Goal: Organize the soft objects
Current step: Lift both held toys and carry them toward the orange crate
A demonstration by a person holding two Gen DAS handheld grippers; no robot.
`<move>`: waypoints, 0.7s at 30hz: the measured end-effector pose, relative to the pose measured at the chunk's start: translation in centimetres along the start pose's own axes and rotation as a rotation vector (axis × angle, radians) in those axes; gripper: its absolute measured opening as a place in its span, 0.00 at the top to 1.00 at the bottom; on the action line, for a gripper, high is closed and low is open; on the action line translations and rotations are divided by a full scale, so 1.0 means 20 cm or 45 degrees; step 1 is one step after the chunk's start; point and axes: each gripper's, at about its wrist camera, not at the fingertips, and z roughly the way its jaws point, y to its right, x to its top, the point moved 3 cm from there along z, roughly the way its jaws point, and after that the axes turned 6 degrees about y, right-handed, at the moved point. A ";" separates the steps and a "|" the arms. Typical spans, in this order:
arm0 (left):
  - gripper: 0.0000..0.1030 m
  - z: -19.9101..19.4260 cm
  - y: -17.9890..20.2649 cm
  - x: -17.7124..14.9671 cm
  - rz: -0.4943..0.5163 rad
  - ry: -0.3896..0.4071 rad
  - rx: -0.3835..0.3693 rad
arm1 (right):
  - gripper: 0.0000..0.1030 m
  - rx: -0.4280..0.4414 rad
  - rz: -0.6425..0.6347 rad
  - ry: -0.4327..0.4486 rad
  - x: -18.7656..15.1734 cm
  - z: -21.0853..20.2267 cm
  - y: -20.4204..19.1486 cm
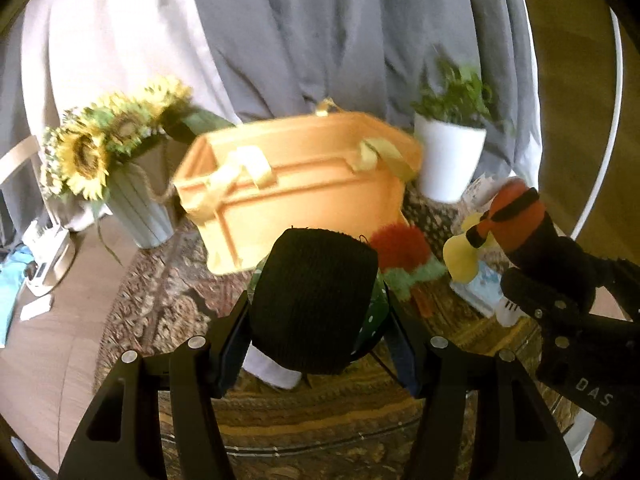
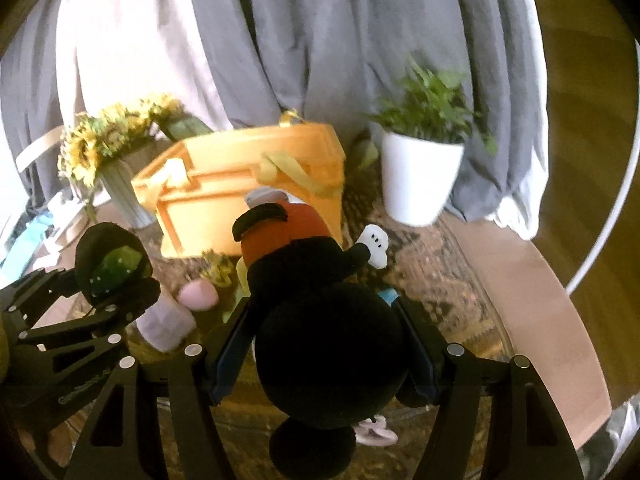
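Both claws held soft toys above the patterned rug [image 1: 168, 300]
Your left gripper [image 1: 316, 320] pinched the black knitted toy [image 1: 312, 300] between its pads; your right gripper [image 2: 328, 344] clamped the black mouse plush [image 2: 320, 320], both in front of the orange bin [image 1: 296, 184], clear of it
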 end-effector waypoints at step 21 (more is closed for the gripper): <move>0.41 -0.06 -0.22 0.38 -0.049 0.272 0.132 | 0.32 0.109 -0.069 0.250 0.45 0.06 -0.15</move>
